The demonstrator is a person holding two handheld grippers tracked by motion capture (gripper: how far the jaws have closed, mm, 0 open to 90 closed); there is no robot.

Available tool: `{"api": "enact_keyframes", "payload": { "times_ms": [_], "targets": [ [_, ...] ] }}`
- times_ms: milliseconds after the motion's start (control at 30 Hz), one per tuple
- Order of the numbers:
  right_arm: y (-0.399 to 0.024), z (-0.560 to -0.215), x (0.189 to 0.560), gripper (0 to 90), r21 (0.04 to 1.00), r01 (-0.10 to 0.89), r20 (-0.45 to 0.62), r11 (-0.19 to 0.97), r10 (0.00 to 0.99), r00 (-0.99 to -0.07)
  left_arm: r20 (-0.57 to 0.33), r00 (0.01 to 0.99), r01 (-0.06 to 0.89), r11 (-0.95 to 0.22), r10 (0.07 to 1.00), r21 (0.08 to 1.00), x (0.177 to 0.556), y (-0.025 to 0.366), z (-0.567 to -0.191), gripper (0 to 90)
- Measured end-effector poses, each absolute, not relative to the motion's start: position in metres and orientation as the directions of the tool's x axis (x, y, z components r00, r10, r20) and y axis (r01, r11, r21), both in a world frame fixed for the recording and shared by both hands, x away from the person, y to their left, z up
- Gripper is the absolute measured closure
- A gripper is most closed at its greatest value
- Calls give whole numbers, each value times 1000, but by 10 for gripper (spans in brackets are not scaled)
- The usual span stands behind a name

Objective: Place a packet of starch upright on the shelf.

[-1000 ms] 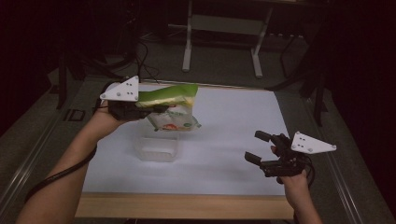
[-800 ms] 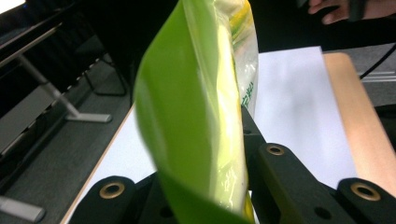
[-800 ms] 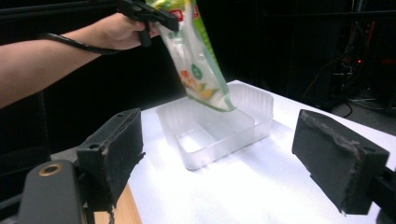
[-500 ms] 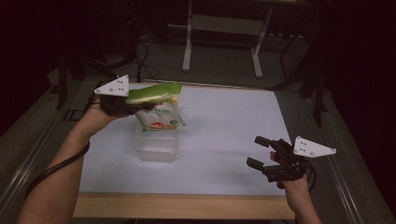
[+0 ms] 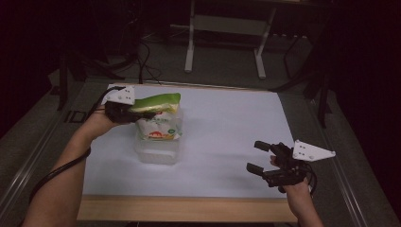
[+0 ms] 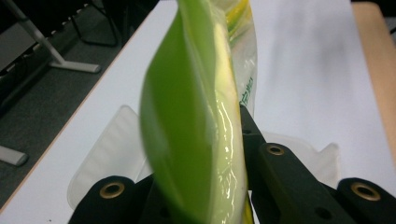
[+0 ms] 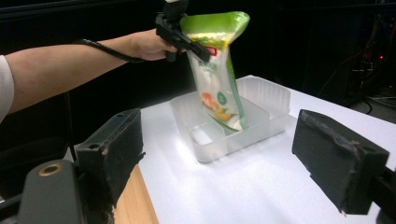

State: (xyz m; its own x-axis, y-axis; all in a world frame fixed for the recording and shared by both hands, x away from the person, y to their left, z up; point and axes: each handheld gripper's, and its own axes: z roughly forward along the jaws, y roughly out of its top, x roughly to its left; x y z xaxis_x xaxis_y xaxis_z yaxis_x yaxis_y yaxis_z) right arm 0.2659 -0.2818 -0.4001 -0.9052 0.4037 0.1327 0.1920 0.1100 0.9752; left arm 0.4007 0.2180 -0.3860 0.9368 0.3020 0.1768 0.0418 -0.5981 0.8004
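Dark room, white table (image 5: 222, 127). From high up I see my left gripper (image 5: 124, 109) pinching the green top of the bag (image 5: 158, 124), which hangs into the clear tub (image 5: 156, 152). My right gripper (image 5: 259, 158) waits well apart from the tub, jaws wide.

Left gripper view: jaws squeeze the shiny bag; it could slip.

Right gripper view: the bag leans in the tub (image 7: 233, 126) and might tip over the rim.

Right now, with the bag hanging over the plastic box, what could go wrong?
The left hand-held gripper pinches only the green top of the bag, so it might slip out. The bag hangs tilted, its bottom inside the clear tub; it may flop over the rim or nudge the light tub.
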Motion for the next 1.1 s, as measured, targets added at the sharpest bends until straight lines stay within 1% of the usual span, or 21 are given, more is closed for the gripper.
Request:
{"api": "enact_keyframes", "payload": {
  "times_ms": [100,267,367,600,733,867,900,933,1067,1100],
  "targets": [
    [-280,-401,265,162,975,189,129,117,398,-908,187,934,49,-629,303,776,402,215,-390,830],
    [-278,-402,265,161,975,184,121,128,388,-914,195,945,39,-682,263,730,404,199,-406,830],
    [-276,-403,265,161,974,184,121,134,380,-917,181,947,44,-663,267,747,406,196,-413,830],
    [-275,-405,265,161,972,188,122,145,371,-920,159,941,67,-624,300,778,408,207,-424,829],
    [-274,-404,265,162,971,185,119,148,372,-921,177,932,60,-616,316,785,406,210,-427,819],
    [-275,-403,264,161,970,188,119,153,375,-919,209,923,51,-642,323,765,401,207,-424,759],
    [-275,-403,263,161,970,187,118,154,375,-919,202,922,56,-632,329,773,400,207,-423,736],
    [-276,-403,263,161,970,185,115,155,376,-919,194,920,64,-619,340,782,399,208,-421,688],
    [-278,-404,263,160,969,187,110,160,398,-911,108,897,168,-557,429,814,395,212,-417,528],
    [-278,-405,262,150,967,190,106,168,413,-905,110,893,165,-544,436,823,392,215,-416,527]
  ]
}}
